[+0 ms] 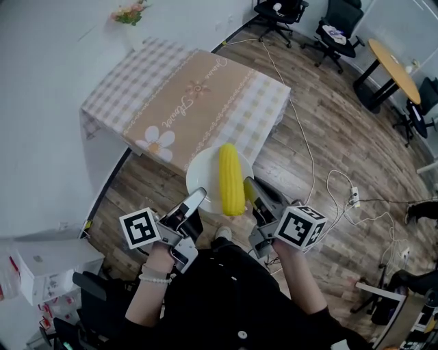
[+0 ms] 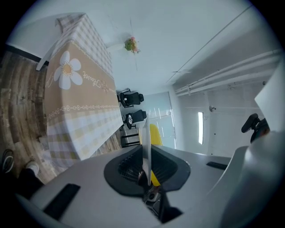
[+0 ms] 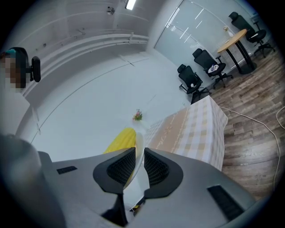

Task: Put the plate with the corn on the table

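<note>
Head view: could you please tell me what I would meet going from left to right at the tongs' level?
Left marker cube → left tongs → corn, on the plate both tongs grip → right tongs → right marker cube → power strip on the floor.

Open tabletop (image 1: pixel 185 102) ahead of plate (image 1: pixel 202 174), wall (image 1: pixel 55 68) w/ flowers (image 1: pixel 129 12) behind, cables (image 1: pixel 306 137) across floor (image 1: pixel 342 137) at rt.

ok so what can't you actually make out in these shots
- Near rim of the plate: head view, covered by the left gripper and right gripper clamping it.
- Corn: both gripper views, mostly behind the edge-on plate and jaw pads.
- Script on the table cloth: head view, too small to read.
- Flowers: head view, tiny at the top edge; their holder is unclear.
</note>
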Demonstrator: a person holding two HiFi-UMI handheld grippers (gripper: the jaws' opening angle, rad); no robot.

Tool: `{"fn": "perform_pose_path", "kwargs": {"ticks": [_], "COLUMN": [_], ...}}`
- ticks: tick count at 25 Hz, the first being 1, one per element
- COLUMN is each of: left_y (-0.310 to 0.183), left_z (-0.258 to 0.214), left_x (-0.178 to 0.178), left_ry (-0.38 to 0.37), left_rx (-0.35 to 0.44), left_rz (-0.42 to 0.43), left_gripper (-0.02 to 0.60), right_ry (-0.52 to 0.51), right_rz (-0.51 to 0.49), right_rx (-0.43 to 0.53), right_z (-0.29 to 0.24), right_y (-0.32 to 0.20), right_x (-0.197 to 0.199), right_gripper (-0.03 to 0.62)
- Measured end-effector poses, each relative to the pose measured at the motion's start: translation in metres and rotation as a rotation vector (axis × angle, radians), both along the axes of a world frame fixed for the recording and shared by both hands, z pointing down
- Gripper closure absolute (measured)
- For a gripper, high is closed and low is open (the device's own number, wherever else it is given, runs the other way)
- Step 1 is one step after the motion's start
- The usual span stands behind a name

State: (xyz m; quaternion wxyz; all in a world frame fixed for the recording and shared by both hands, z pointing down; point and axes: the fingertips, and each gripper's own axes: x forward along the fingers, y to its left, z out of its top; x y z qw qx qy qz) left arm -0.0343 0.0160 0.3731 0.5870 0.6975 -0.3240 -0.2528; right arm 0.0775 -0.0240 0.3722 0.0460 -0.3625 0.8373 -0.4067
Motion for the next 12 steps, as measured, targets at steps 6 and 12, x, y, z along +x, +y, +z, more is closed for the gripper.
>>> {"fn": "perform_pose_path", "kwargs": {"ticks": [6,12], "left_y": [-0.021,-0.031], "left_z": [0.004,0.008], "left_x": [0.015,0.025], "left_ry": [-0.007,-0.01], "left_rx": [-0.001,-0.008], "left_rz": [-0.016,-0.014], "left_gripper": [0.537,0.537], "right_ry": [0.006,0.008], "right_rz": [-0.015,-0.023], "right_rx": [0.002,-0.001], "right_z": [0.004,0.009], "right_y": [-0.023,-0.033], "right_x": [0.015,0.025], "right_gripper": [0.503,0.503]}}
